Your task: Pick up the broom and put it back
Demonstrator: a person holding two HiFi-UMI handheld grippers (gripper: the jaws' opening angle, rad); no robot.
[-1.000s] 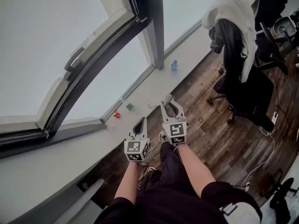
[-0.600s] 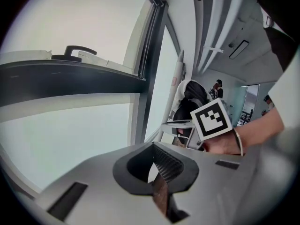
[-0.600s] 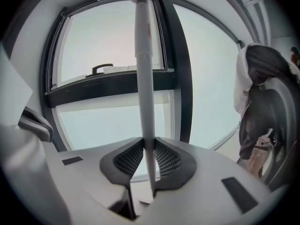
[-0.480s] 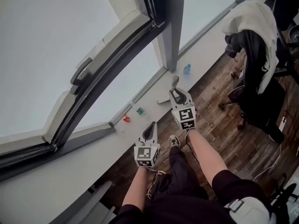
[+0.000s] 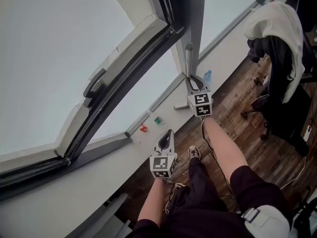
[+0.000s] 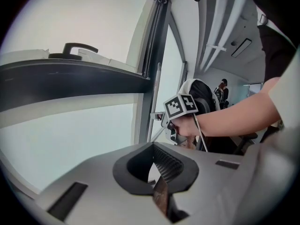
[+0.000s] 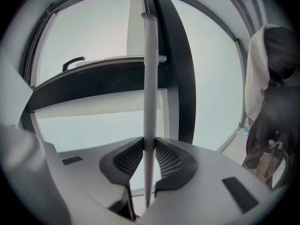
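Now R gripper (image 5: 194,83) jaws pinch broom (image 7: 150,78) by sill (image 5: 99,168); L gripper (image 5: 167,137) jaws pressed together; wood floor (image 5: 237,125)

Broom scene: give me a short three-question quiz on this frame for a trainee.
1. True or false: the right tool is shut on the broom by its handle.
2. What does the left tool hold? A) the broom B) nothing C) a cup
3. Fill in: the broom's handle stands nearly ___ in front of the window.
Key: 1 true; 2 B; 3 upright.
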